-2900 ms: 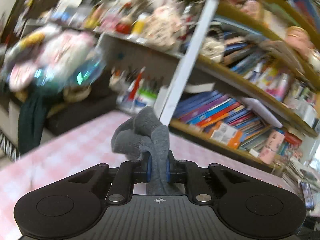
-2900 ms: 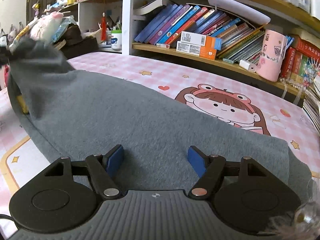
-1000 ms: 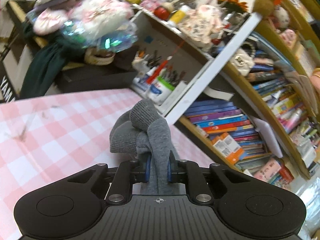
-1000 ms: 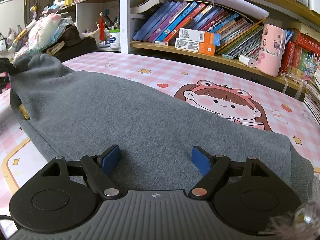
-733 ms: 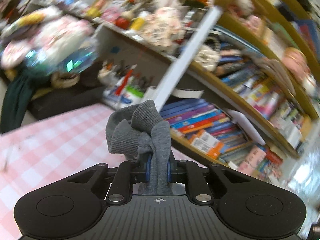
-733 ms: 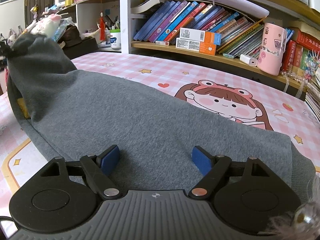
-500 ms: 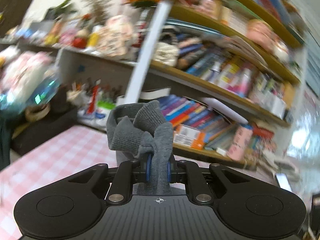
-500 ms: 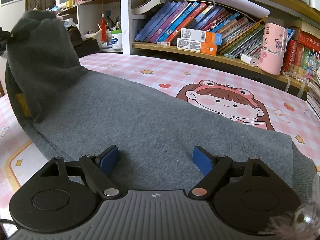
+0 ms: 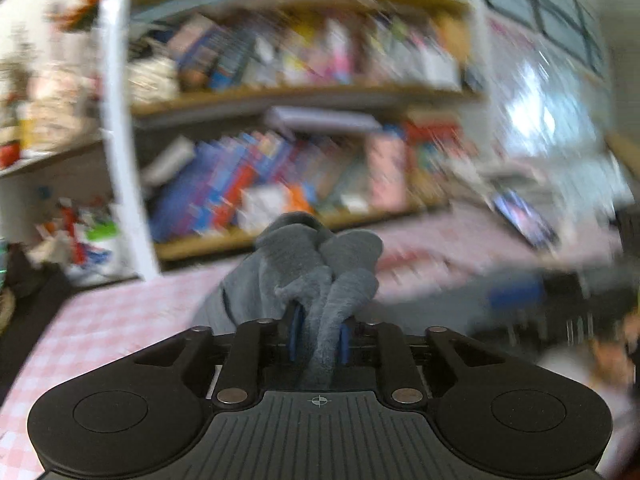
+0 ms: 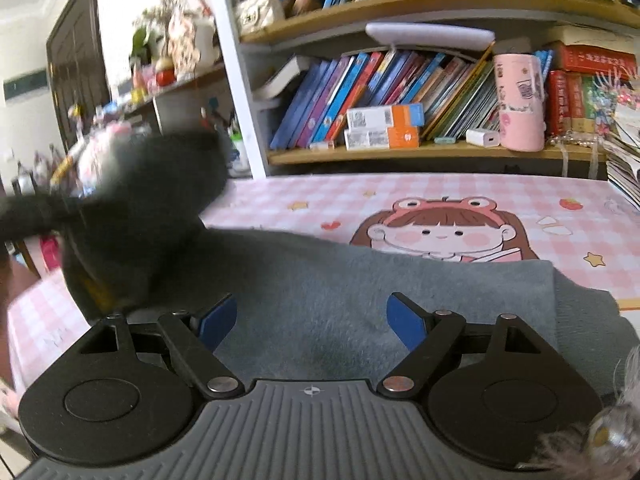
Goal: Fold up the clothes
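Left gripper: bottom centre of the left wrist view; blue-padded fingers clenched on a bunched wad of the grey garment, which bulges above and ahead of the tips.
Left view quality: heavy motion blur; background detail is mostly unreadable.
Right gripper: bottom centre of the right wrist view; fingers spread wide and grasping nothing, held over the cloth; cannot tell whether the pads touch it.
Grey garment, right view: spread flat on the worktop across the lower middle of the frame, directly ahead of the right gripper's fingers. Its left end is lifted off the worktop as a dark, blurred mass at centre left, reaching the left frame edge. Right edge of the cloth shows a folded-over band at lower right.
Worktop: covered in pink-and-white check with a cartoon girl print at centre right, just beyond the garment's far edge; the cloth overlaps the bottom of the print.
Bookshelf: behind the worktop, upper half of the right view; a row of leaning books, with orange-and-white boxes in front of them.
Pink cup: on the same shelf, upper right.
White upright: shelf post, upper centre left.
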